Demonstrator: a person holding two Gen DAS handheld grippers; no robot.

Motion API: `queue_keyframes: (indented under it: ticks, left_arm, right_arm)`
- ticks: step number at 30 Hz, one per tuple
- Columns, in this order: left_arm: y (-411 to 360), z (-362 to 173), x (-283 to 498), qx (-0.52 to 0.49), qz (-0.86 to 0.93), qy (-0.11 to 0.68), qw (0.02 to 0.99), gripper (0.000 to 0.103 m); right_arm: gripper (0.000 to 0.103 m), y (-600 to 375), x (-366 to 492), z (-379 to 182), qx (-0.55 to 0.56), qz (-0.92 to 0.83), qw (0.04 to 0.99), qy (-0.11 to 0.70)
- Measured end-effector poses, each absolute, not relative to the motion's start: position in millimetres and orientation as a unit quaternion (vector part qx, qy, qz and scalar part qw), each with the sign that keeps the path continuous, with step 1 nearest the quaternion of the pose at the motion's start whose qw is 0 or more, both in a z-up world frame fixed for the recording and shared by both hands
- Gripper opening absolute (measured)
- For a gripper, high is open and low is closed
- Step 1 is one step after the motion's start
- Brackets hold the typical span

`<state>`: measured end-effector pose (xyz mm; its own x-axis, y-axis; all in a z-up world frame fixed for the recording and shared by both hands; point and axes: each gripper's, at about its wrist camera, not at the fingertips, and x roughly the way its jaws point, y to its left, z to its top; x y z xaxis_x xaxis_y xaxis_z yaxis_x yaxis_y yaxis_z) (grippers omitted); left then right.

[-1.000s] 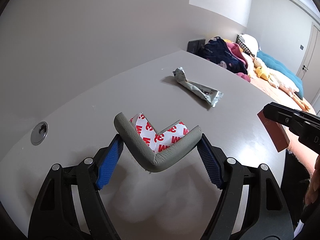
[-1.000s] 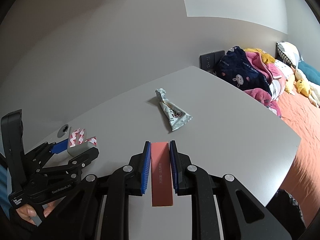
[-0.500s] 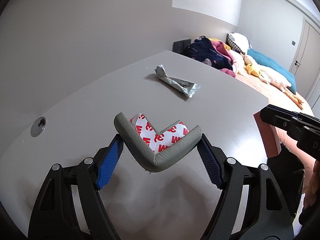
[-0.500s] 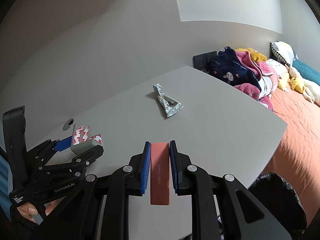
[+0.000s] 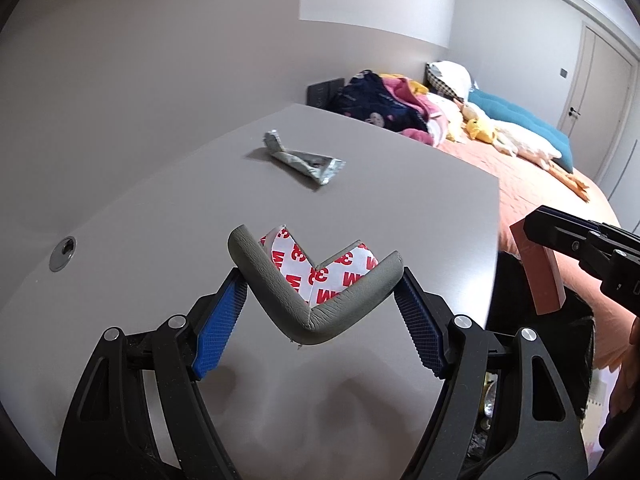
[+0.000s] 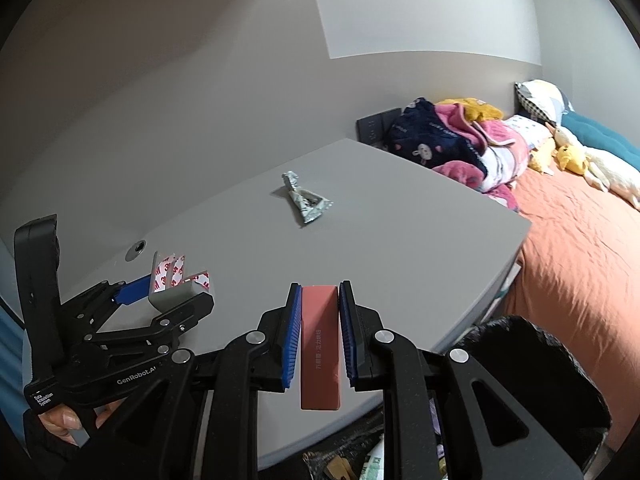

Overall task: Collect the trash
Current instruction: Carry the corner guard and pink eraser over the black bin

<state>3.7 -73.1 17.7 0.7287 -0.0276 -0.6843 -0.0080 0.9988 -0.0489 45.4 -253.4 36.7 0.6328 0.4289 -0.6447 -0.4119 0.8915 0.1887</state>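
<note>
Now both hands are loaded: the left gripper [image 5: 318, 312], fingers spread wide, clamps a grey foam corner guard [image 5: 312, 292] with its printed adhesive backing, and the right gripper [image 6: 319, 336], fingers nearly together, pinches a flat red strip [image 6: 320, 344]. A bin bag's dark rim [image 6: 532, 344] shows beyond the surface [image 6: 400, 248] edge. Judged best: keep both grips firm until over the bag; the crumpled silver wrapper [image 6: 306, 200] lies mid-surface, uncollected.

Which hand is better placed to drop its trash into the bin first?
Right, probably. The right hand-held gripper holds the red strip past the table edge, above the dark bin; the left hand-held gripper, gripping the grey corner guard, is over the tabletop.
</note>
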Motion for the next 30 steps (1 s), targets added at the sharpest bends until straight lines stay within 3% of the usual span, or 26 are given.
queue_keyframes:
  ticks: [30]
  left_arm:
    - [-203,12,-14,0.035,-0.127,0.367,0.921,0.074]
  right_arm:
    - [0.020,-380,-18,33,0.060,0.131,0.927,0.345]
